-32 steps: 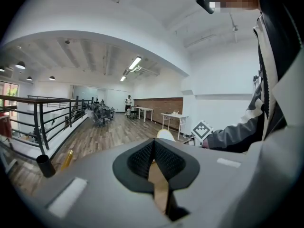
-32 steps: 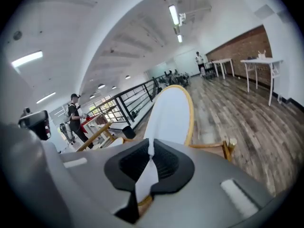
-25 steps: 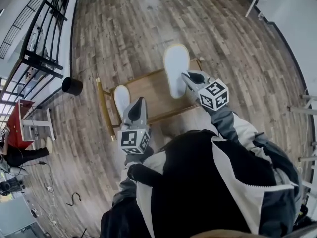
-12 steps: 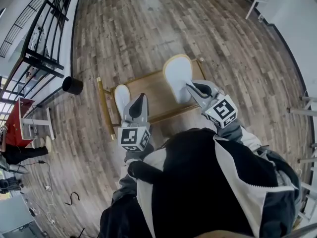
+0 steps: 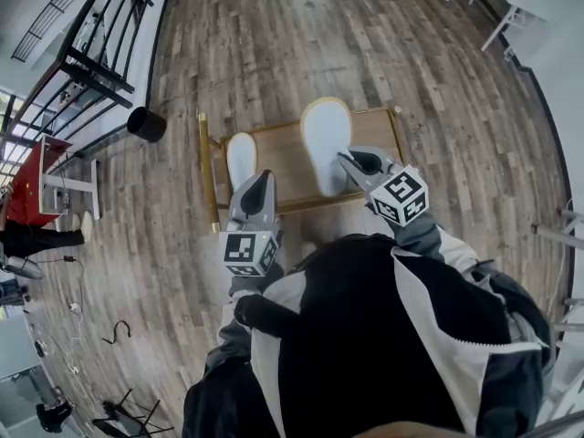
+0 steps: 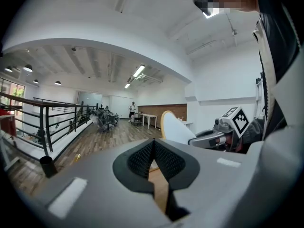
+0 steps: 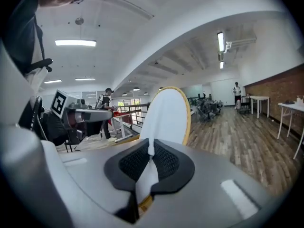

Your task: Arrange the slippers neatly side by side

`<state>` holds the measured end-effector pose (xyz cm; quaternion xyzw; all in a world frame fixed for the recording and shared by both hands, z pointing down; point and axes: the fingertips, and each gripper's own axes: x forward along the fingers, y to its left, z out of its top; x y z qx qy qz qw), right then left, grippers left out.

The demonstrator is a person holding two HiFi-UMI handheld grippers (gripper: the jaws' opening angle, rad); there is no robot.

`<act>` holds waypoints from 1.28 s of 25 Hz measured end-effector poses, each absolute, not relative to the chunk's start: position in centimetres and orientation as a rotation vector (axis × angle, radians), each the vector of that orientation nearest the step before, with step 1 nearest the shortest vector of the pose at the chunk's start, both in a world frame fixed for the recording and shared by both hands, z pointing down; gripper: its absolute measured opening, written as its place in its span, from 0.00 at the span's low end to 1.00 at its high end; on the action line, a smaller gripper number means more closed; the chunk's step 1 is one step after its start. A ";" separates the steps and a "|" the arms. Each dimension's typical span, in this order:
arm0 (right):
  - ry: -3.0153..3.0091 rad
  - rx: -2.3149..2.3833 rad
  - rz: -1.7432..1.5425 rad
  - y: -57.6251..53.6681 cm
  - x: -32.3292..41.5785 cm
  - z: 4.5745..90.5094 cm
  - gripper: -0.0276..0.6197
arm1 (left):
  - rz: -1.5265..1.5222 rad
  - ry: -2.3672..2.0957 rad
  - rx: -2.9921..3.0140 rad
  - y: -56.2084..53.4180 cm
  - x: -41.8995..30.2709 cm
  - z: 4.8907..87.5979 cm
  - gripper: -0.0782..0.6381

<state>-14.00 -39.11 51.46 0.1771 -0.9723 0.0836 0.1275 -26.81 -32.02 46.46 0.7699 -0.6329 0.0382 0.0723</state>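
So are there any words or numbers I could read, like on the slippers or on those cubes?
There are no words or numbers to read in any view.
Left marker cube: only black and white squares, no letters.
Right marker cube: the same, a pattern and no words.
Left slipper and right slipper: plain white, with no brand showing.

Bright, even light; fisheye-warped edges
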 end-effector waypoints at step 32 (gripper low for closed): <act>-2.174 0.396 0.861 -42.8 -35.2 78.6 0.08 | 0.240 -2.167 1.959 -20.5 -36.0 48.4 0.13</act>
